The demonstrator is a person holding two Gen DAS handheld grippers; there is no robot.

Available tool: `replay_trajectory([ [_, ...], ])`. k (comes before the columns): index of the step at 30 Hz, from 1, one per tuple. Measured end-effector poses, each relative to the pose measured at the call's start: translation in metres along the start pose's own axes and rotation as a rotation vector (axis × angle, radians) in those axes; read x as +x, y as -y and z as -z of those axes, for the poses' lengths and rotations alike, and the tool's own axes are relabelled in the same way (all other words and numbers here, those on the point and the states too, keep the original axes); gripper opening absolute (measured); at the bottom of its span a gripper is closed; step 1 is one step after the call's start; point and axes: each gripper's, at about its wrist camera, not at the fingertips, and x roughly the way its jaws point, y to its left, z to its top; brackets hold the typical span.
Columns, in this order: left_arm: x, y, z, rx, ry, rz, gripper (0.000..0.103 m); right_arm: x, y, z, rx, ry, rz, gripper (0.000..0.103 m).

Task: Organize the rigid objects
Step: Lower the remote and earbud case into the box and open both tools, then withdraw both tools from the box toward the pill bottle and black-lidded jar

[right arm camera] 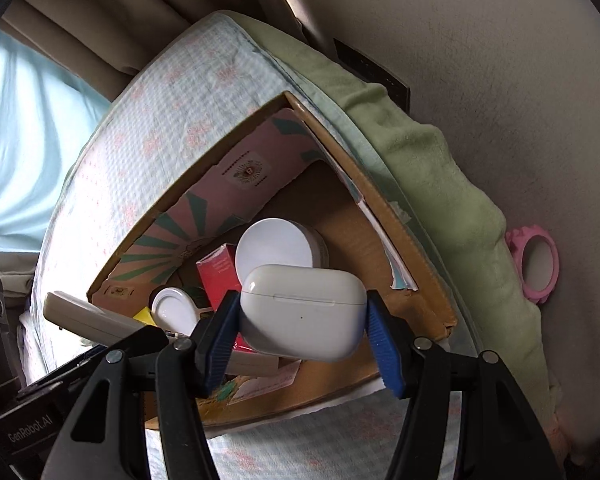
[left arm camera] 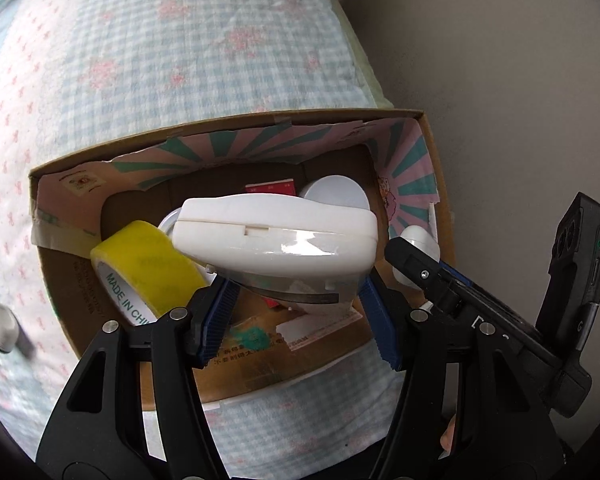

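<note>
My left gripper [left arm camera: 296,312] is shut on a flat white plastic device [left arm camera: 276,236] and holds it above the open cardboard box [left arm camera: 236,126]. My right gripper [right arm camera: 300,336] is shut on a white earbud case [right arm camera: 304,312] and holds it over the same box [right arm camera: 412,256]. In the box lie a yellow tape roll [left arm camera: 144,264], a red box [right arm camera: 216,276], a round white lid [right arm camera: 274,248] and a small white cap [right arm camera: 174,308]. The white device also shows at the left of the right wrist view [right arm camera: 88,320].
The box sits on a bed with a blue checked sheet [left arm camera: 160,60]. A small white bottle [left arm camera: 0,324] lies on the sheet left of the box. A green blanket [right arm camera: 440,168] runs along the wall side. A pink ring [right arm camera: 536,268] lies by the wall.
</note>
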Motion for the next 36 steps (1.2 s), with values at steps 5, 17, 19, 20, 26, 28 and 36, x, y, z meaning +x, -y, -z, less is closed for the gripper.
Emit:
replay_trajectory([
  [5,0.007,0.013,-0.001,0.116,-0.008,-0.112,0.097,0.009,0.010,-0.002,0.069,0.002,0.015,0.070],
  [17,-0.023,-0.011,0.027,0.132,-0.006,-0.171,0.103,-0.010,-0.004,0.012,0.021,0.083,0.005,0.103],
  [19,-0.027,-0.012,0.031,0.131,-0.001,-0.175,0.103,-0.011,-0.007,0.014,0.005,0.074,0.017,0.103],
  [20,-0.031,-0.012,0.034,0.131,0.003,-0.176,0.103,-0.013,-0.008,0.015,0.002,0.071,0.015,0.103],
  [26,-0.052,-0.012,0.046,0.126,0.051,-0.187,0.103,-0.029,-0.018,0.017,-0.031,0.085,0.040,0.103],
  [28,-0.062,-0.012,0.050,0.132,0.073,-0.199,0.103,-0.036,-0.023,0.016,-0.046,0.084,0.054,0.103],
  [36,-0.116,-0.026,0.078,0.111,0.164,-0.241,0.103,-0.073,-0.044,0.023,-0.095,0.124,0.097,0.103],
])
